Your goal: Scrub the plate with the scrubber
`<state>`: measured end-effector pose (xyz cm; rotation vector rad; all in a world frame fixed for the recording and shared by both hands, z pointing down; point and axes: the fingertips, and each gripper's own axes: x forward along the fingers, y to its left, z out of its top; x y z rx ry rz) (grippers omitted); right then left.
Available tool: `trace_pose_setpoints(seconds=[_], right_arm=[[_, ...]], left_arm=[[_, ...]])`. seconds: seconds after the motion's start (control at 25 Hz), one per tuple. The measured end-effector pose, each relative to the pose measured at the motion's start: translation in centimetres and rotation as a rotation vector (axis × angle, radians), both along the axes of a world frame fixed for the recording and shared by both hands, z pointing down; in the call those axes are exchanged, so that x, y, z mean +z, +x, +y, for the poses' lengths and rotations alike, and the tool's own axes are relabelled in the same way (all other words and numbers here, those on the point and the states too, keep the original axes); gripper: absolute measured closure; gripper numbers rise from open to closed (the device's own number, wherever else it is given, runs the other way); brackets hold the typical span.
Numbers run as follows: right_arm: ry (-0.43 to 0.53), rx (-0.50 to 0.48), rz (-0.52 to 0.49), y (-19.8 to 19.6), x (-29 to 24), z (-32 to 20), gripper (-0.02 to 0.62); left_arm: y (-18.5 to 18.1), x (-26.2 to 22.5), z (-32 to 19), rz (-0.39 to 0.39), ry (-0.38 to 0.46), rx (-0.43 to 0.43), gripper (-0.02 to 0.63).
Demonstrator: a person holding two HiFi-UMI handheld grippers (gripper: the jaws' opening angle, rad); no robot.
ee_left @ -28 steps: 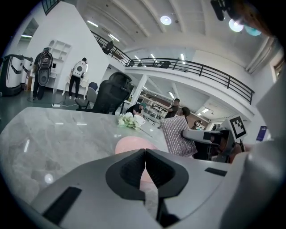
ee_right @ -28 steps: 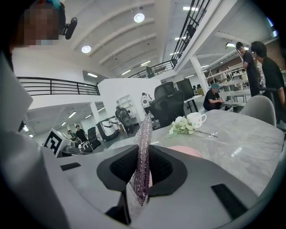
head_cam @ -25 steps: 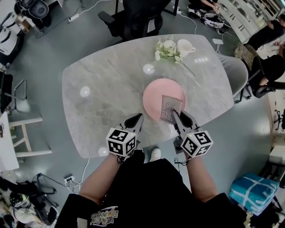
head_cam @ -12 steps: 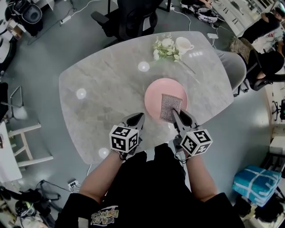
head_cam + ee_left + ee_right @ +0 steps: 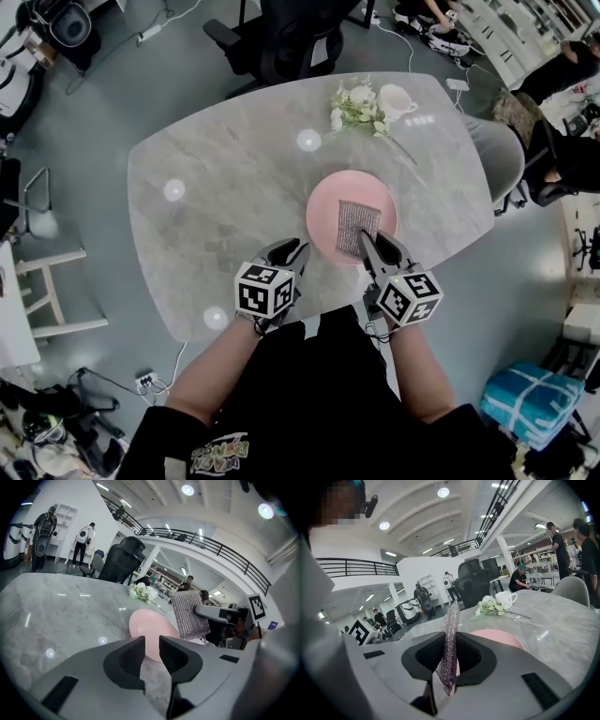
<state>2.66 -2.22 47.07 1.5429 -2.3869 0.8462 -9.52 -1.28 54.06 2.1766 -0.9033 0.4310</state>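
A pink plate [image 5: 323, 211] lies on the marble table [image 5: 216, 216], right of centre. My right gripper [image 5: 373, 242] is shut on a silvery mesh scrubber [image 5: 358, 225], which hangs over the plate's near right part; whether it touches the plate I cannot tell. In the right gripper view the scrubber [image 5: 451, 620] stands on edge between the jaws, with the plate [image 5: 499, 637] behind. My left gripper [image 5: 292, 251] hovers just left of the plate's near rim. Its jaws have just been opening. The left gripper view shows a narrow gap [image 5: 151, 641] with nothing in it, and the plate [image 5: 147, 625] ahead.
A white flower sprig [image 5: 356, 105] and a white cup [image 5: 394, 98] sit at the table's far edge. A black office chair [image 5: 291, 37] stands behind the table and a grey chair [image 5: 497, 155] at its right. People stand and sit farther off.
The left jaws, closed before, now stand slightly apart. Both grippers have sunk a little toward the table. The scrubber stays over the plate's near right part.
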Motion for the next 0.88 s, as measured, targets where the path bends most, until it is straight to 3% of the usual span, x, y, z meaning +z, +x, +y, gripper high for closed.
trace_pose_setpoints(seconds=[0.2,0.88], right_arm=[[-0.024,-0.047,0.014,0.5,1.1,-1.1,0.522],[-0.143,-0.211,0.009,2.4,6.3,-4.9,0.522]], left_arm=[[0.5,1.3,-1.1,-0.039,-0.022,-0.031,0.463],[3.1,7.2,-5.5,-0.177,-0.152,-0.13,0.469]])
